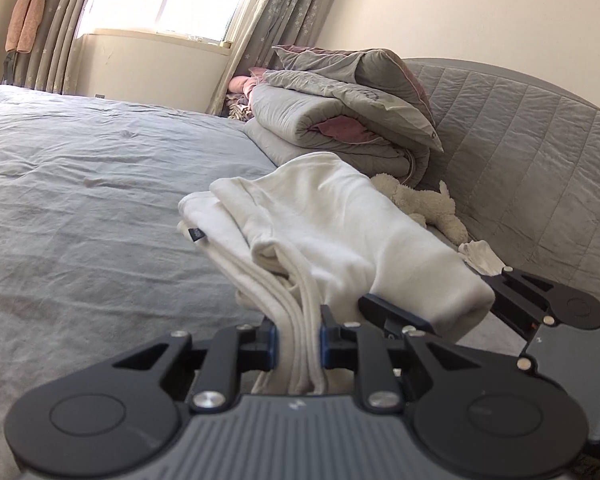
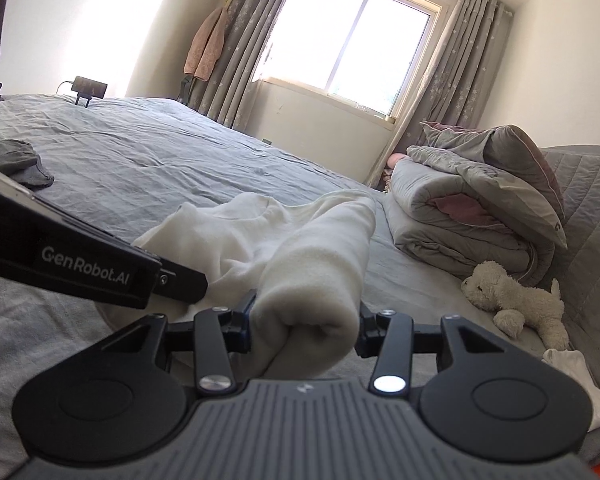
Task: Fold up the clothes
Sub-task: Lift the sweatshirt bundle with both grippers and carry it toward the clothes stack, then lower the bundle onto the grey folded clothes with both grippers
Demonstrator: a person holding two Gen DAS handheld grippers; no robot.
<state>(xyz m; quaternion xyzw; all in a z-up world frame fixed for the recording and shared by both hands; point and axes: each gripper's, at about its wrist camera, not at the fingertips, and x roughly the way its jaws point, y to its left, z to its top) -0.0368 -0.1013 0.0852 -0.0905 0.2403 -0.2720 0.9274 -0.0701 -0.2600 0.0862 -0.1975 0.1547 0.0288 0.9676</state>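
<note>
Left wrist view: left gripper [image 1: 298,342] clamped on stacked layered edges of the white garment [image 1: 324,216], bundled above the grey bed [image 1: 100,184]. Right gripper [image 2: 306,326] pinching a rolled fold of the same cloth, just right of the left. Keep both jaws closed and level; hold layers aligned; lower evenly, clear of the plush toy [image 2: 516,300] at far right.
</note>
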